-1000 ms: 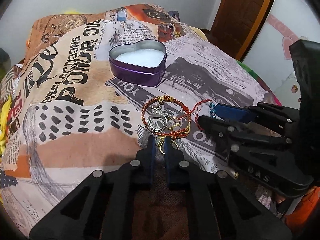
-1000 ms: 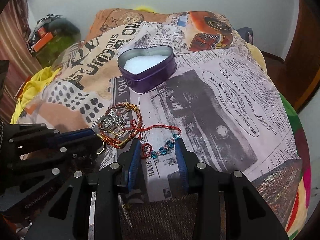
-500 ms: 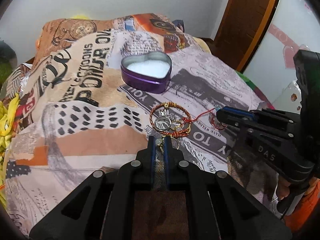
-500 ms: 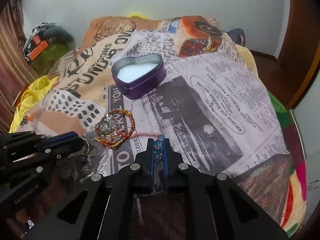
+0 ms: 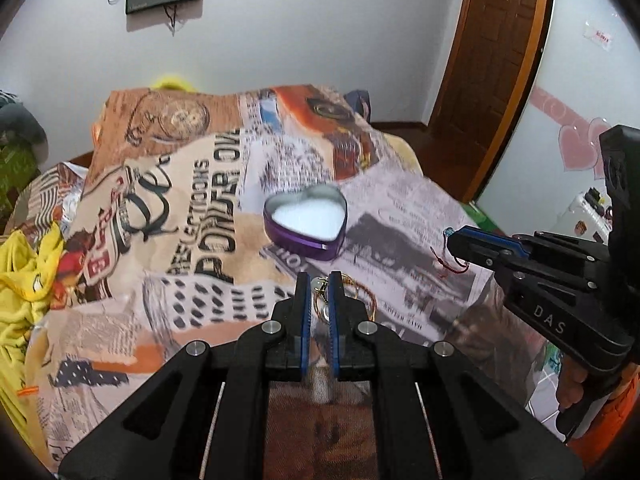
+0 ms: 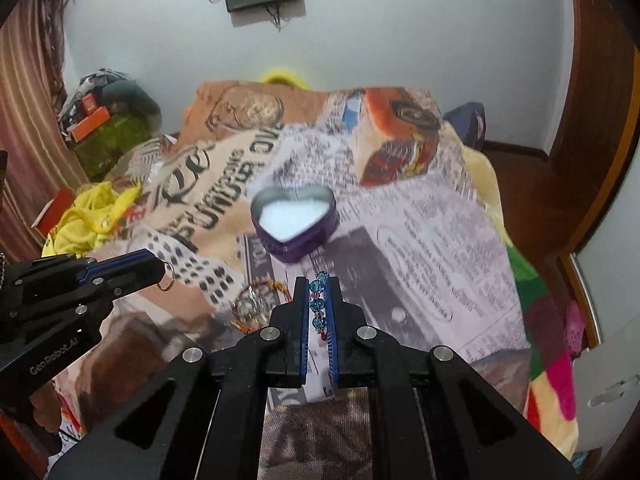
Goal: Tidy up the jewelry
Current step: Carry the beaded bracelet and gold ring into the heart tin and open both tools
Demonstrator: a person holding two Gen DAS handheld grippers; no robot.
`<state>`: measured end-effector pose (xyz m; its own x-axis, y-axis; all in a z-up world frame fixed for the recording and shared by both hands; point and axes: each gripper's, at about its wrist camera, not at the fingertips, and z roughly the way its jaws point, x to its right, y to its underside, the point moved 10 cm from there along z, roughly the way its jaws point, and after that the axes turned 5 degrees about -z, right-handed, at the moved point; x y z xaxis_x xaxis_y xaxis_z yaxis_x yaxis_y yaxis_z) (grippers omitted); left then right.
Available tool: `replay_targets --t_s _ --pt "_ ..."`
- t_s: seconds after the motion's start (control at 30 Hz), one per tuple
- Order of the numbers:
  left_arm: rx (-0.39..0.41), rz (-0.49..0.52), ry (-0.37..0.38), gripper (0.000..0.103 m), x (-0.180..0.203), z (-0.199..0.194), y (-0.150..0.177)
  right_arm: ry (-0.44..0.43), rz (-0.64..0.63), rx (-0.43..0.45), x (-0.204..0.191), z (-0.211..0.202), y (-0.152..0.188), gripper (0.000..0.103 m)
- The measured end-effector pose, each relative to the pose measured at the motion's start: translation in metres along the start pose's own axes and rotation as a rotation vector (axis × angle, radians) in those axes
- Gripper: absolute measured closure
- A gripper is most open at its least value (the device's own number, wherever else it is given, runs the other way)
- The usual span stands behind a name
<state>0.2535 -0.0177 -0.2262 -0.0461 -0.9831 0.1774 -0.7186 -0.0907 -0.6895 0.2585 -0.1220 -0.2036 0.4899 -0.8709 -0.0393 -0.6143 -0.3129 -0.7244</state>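
Beaded bracelet [image 6: 318,304] pinched between right tongs [image 6: 318,280]

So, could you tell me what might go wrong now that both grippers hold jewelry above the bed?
1. The left gripper pinches only a small ring, so it could slip out.
2. The right gripper grips the blue bead bracelet with its red cord dangling; the cord may snag.
3. The heart tin sits on soft, uneven bedding, so a drop might miss or tip it.

Glossy purple metal heart tin [image 5: 306,222] on soft printed cloth bedspread [image 5: 168,240] — faceted glassy blue beads [image 6: 318,304], matt black plastic hand-held gripper [image 6: 318,286].
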Motion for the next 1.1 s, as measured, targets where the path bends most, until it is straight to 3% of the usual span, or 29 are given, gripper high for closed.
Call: replay_targets --t_s 0.77,1.1 --pt "0.076 -0.023 -0.022 0.096 -0.017 0.026 -0.062 -0.021 -0.072 0.157 -0.006 0.006 -0.079 0.096" --pt "0.070 -0.052 -0.022 0.096 -0.031 0.051 -0.085 -0.057 -0.079 0.148 -0.002 0.036 -0.096 0.096"
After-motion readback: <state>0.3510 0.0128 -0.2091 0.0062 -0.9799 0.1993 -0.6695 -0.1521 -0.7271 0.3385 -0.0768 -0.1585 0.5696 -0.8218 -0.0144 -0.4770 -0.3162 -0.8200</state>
